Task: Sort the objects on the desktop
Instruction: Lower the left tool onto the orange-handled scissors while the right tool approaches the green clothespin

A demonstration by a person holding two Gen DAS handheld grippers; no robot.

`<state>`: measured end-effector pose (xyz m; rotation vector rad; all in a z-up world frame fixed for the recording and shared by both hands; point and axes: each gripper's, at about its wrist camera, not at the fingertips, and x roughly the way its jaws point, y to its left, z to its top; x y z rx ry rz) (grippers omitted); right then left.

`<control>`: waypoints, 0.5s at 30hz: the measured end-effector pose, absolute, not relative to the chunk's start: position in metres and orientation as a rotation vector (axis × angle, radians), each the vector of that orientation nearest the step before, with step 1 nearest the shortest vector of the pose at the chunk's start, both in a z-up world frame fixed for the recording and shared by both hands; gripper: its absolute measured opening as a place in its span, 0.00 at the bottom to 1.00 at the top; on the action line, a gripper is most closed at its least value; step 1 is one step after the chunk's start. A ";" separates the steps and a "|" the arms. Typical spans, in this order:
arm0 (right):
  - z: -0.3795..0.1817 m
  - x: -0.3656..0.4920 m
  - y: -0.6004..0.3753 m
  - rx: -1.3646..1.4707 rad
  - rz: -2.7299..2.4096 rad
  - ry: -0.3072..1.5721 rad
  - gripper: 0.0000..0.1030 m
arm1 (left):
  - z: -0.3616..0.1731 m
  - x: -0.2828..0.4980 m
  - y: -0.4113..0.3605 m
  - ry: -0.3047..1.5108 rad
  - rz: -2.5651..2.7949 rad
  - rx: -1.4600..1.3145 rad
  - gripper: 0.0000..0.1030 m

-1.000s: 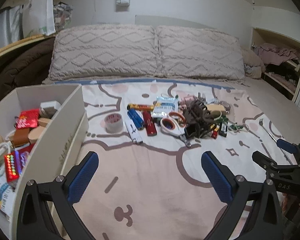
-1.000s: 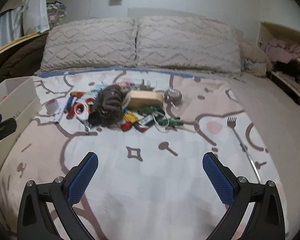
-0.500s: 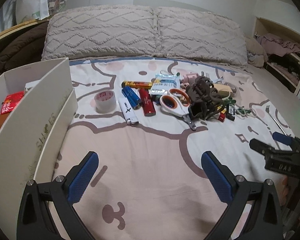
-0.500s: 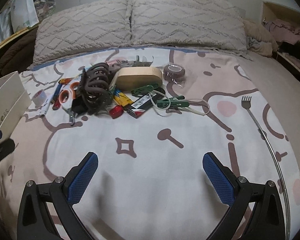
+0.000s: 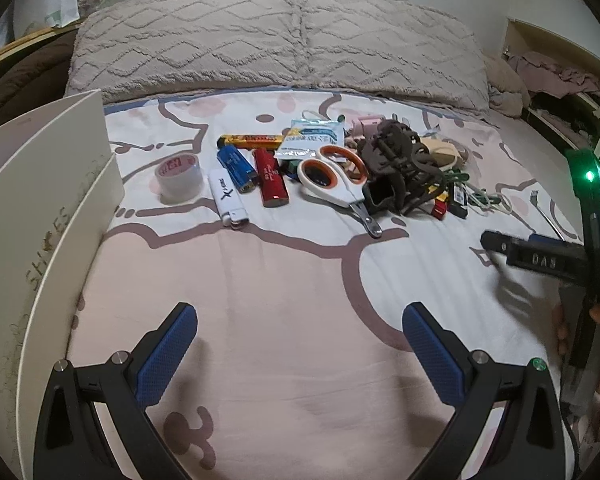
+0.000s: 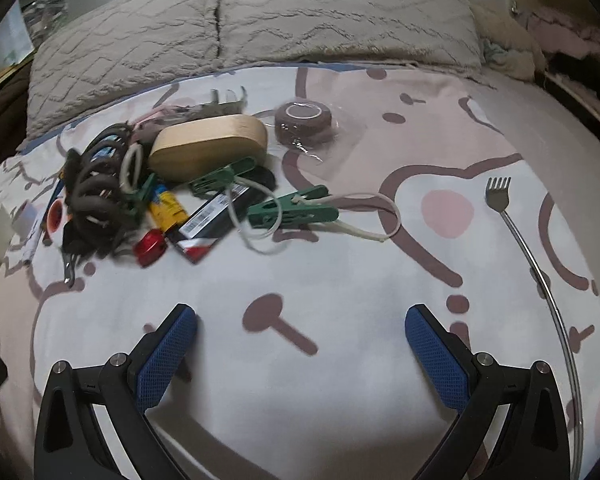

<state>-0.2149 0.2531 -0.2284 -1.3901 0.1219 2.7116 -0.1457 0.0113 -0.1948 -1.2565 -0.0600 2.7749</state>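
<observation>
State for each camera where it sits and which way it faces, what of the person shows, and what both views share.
Left wrist: rides the left claw, low over the bed, facing the pillows; shows the tape roll, scissors, the right claw.
Right wrist: rides the right claw, facing the pillows; shows the green clothespin, back scratcher.
Shared: the brown hair claw clip.

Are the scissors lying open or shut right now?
Shut. The scissors lie flat on the bedspread; the orange-lined handle loops touch and the blades meet in one closed tip.
</observation>
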 end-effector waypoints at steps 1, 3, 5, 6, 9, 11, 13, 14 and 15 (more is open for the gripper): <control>-0.228 -0.218 0.254 -1.386 2.705 0.116 1.00 | -0.196 -0.146 0.012 -0.058 2.771 -1.261 1.00; -0.229 -0.227 0.256 -1.382 2.684 0.100 1.00 | -0.199 -0.147 0.014 -0.050 2.764 -1.271 1.00; -0.232 -0.237 0.259 -1.383 2.675 0.093 1.00 | -0.202 -0.148 0.015 -0.045 2.756 -1.281 1.00; -0.234 -0.242 0.260 -1.385 2.669 0.091 1.00 | -0.204 -0.149 0.015 -0.045 2.752 -1.288 1.00; -0.237 -0.254 0.263 -1.389 2.653 0.091 1.00 | -0.208 -0.151 0.014 -0.055 2.738 -1.305 1.00; -0.237 -0.260 0.263 -1.386 2.650 0.071 1.00 | -0.209 -0.151 0.014 -0.072 2.729 -1.311 1.00; -0.238 -0.265 0.263 -1.385 2.647 0.061 1.00 | -0.210 -0.152 0.013 -0.090 2.724 -1.320 1.00; -0.238 -0.267 0.264 -1.387 2.646 0.064 1.00 | -0.211 -0.153 0.012 -0.099 2.721 -1.325 1.00; -0.239 -0.270 0.266 -1.388 2.647 0.071 1.00 | -0.212 -0.154 0.011 -0.108 2.717 -1.330 1.00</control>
